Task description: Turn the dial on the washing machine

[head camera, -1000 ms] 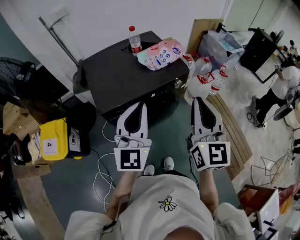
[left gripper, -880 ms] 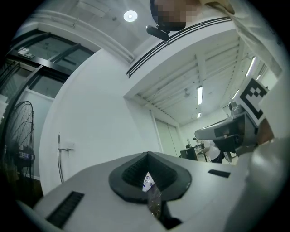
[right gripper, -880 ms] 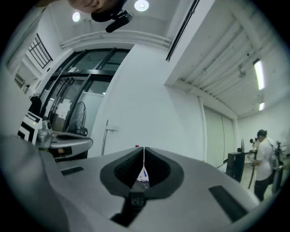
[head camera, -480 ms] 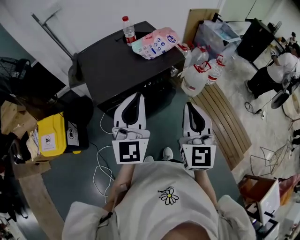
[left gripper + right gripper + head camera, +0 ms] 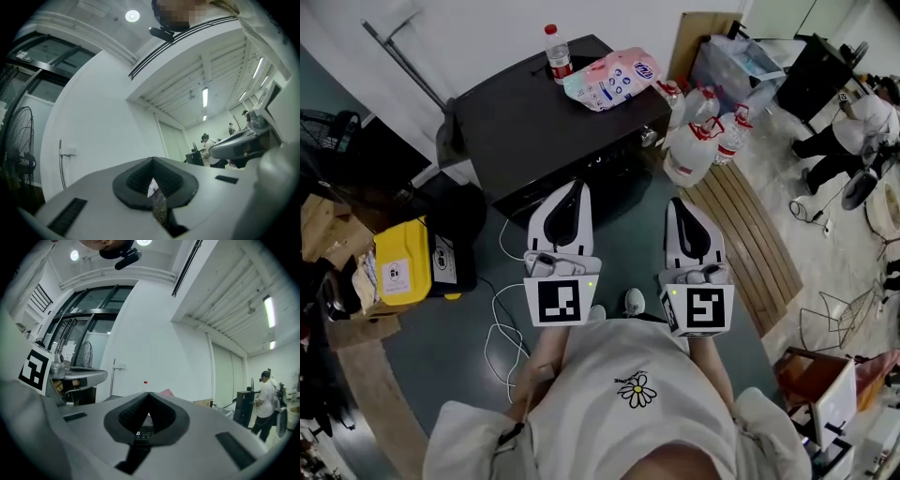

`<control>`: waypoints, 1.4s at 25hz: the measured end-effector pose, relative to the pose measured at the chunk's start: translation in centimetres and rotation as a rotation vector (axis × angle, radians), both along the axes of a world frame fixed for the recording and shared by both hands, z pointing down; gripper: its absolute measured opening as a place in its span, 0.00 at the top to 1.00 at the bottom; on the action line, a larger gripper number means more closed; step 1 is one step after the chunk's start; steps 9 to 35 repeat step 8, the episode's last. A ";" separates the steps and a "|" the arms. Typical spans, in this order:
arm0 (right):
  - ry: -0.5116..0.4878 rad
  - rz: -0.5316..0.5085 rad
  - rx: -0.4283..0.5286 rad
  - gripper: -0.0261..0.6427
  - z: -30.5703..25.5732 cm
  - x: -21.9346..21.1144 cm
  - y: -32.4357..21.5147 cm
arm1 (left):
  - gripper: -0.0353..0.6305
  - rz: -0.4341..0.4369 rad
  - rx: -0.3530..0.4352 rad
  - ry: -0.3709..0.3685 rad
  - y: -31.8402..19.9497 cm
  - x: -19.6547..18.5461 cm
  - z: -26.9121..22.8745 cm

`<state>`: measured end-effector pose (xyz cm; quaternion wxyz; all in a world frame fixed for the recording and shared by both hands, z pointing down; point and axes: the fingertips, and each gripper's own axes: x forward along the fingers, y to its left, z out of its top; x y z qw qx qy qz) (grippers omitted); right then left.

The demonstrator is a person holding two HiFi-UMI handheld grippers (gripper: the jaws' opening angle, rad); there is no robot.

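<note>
i stand facing the washing machine [image 5: 546,120], a low black box set against the white wall, and i hold both claws out level toward its front. my left gripper [image 5: 577,187] is clenched: in the left gripper view its two dark pads meet at the tips with nothing caught between them, and only a sliver of the room shows through the notch below. my right gripper [image 5: 677,202] is clenched the same way, pads tip to tip and empty. through its notch i glimpse a dark panel with small lit marks straight ahead.

the two claws sit side by side, apart from each other. in the head view the left one lines up with the middle of the machine's front and the right one with its right corner. neither is on the machine.

the dial belongs on the control strip [image 5: 600,167] along the top of that front face, but from above it is too small for me to pick out for certain.

a bottle [image 5: 554,52] with a red cap stands upright on the lid near the wall, and a pink packet [image 5: 609,80] lies just beside it. clear jugs [image 5: 698,141] cluster on the floor to the machine's right, a yellow case [image 5: 401,272] sits to its left, and a white cable [image 5: 499,323] loops across the floor below my left claw.
</note>
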<state>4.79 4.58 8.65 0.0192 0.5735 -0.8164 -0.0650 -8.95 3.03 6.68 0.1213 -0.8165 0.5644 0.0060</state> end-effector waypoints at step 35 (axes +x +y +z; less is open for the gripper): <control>-0.021 -0.002 -0.005 0.95 0.2 0.3 -0.2 | 0.95 -0.007 0.005 -0.007 0.0 -0.2 0.1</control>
